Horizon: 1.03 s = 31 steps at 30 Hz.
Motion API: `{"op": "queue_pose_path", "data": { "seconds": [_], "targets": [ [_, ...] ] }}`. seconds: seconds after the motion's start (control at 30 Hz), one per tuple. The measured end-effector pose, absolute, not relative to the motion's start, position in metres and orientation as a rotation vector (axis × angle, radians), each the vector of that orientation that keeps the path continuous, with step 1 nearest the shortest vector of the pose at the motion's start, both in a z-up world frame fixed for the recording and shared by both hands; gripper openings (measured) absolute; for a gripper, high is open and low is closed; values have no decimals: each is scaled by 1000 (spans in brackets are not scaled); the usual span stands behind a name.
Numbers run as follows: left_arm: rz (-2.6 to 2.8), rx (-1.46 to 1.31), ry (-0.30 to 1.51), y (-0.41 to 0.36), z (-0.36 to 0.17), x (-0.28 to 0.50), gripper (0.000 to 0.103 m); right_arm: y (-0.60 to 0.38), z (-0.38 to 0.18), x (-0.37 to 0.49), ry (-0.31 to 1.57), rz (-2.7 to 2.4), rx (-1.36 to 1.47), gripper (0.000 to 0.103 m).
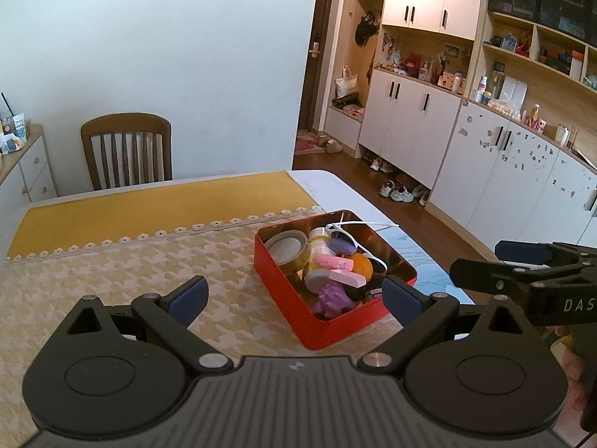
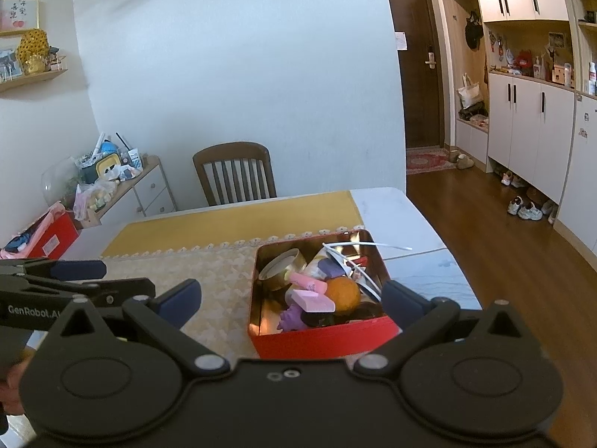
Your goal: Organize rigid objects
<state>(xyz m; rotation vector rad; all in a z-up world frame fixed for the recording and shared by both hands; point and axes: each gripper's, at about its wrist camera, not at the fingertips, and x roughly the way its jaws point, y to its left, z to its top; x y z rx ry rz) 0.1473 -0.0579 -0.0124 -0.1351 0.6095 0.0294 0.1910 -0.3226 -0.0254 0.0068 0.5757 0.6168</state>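
Note:
A red tin box [image 1: 283,300] [image 2: 317,339] stands on the patterned cloth near the table's right edge. It is full of small things: a round gold tin [image 1: 289,250] [image 2: 281,267], white sunglasses [image 1: 350,240] [image 2: 349,257], an orange ball [image 1: 362,267] [image 2: 343,295], a pink block [image 1: 349,280] [image 2: 313,302] and a purple spiky toy [image 1: 332,298] [image 2: 293,317]. My left gripper [image 1: 294,293] hovers open in front of the box, holding nothing. My right gripper [image 2: 293,296] is open too, just before the box's near wall. Each gripper shows at the edge of the other's view.
The table [image 1: 335,183] carries a yellow runner [image 1: 160,205] with lace trim and a houndstooth cloth [image 1: 112,272]. A wooden chair [image 1: 127,149] stands at the far side. White cabinets [image 1: 485,156] and shoes [image 1: 401,192] line the right wall; a cluttered sideboard [image 2: 123,183] stands left.

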Motion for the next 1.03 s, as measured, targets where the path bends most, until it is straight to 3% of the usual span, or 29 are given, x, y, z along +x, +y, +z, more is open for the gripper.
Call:
{"op": "queue_pose_path", "data": {
  "seconds": [1.03],
  "targets": [
    [97, -133, 611, -54, -17, 152, 100, -319, -33, 193, 600, 588, -1, 103]
  ]
}}
